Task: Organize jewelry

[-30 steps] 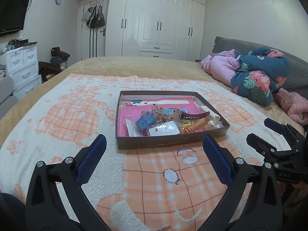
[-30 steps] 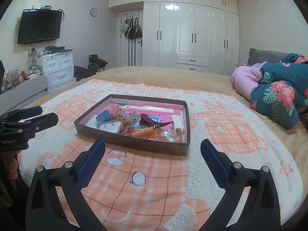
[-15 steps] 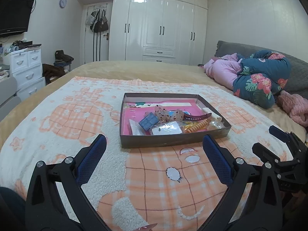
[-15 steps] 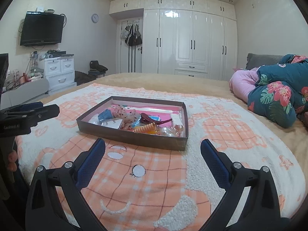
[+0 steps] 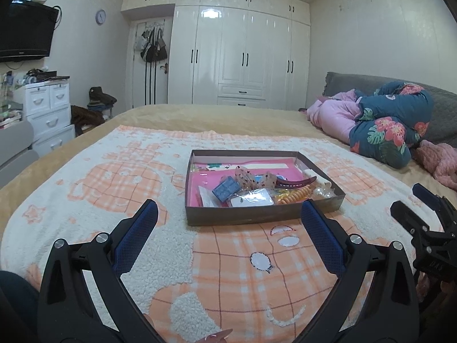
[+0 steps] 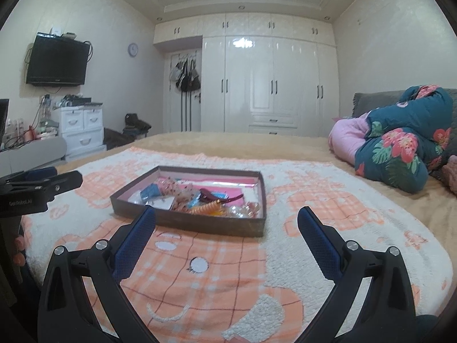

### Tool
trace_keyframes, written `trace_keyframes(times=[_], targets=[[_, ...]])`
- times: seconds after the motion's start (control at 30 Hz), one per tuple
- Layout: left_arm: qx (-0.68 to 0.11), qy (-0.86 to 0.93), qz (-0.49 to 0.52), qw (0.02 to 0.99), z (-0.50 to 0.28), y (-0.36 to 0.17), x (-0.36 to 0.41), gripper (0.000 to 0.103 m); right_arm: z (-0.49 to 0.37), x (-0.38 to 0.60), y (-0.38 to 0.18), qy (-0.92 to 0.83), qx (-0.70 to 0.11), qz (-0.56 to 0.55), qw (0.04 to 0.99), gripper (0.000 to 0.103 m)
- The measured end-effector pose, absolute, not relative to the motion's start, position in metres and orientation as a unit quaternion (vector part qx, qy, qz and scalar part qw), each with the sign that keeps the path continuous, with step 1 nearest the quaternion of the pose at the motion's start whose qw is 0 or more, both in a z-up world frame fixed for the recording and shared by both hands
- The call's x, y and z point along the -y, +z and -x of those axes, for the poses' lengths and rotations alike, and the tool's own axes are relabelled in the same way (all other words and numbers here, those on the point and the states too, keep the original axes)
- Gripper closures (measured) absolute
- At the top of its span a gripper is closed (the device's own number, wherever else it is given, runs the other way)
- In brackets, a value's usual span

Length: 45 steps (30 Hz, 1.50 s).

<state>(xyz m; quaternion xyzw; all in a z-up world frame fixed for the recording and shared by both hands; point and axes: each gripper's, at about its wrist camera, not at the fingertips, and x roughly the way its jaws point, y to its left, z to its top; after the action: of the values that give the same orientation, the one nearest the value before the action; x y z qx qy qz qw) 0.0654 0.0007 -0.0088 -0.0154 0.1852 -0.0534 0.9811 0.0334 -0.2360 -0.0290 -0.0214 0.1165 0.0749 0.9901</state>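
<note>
Both my left gripper (image 5: 228, 211) and right gripper (image 6: 227, 217) were wide, empty; the tray (image 5: 257, 218) clutter, seemingly tangled, risked snagging neighbours.

Shallow brown tray (image 5: 257, 219) of jumbled jewelry (image 5: 257, 190)

Open blanket (image 5: 234, 260) lay between my spread left claw (image 5: 227, 214) and the tray (image 5: 257, 217), whose low wall alone barred the cluttered hair accessories (image 5: 291, 194), my right claw (image 6: 227, 214) likewise unobstructed.
</note>
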Motion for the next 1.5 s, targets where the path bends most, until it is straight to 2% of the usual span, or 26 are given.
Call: trace_keyframes(times=[1.5], targets=[[-0.178,-0.041,0.010,0.983,-0.0696,-0.0129,-0.0005,0.011,-0.0382,0.2419,-0.0356,0.050,-0.113,0.006,0.992,0.006]])
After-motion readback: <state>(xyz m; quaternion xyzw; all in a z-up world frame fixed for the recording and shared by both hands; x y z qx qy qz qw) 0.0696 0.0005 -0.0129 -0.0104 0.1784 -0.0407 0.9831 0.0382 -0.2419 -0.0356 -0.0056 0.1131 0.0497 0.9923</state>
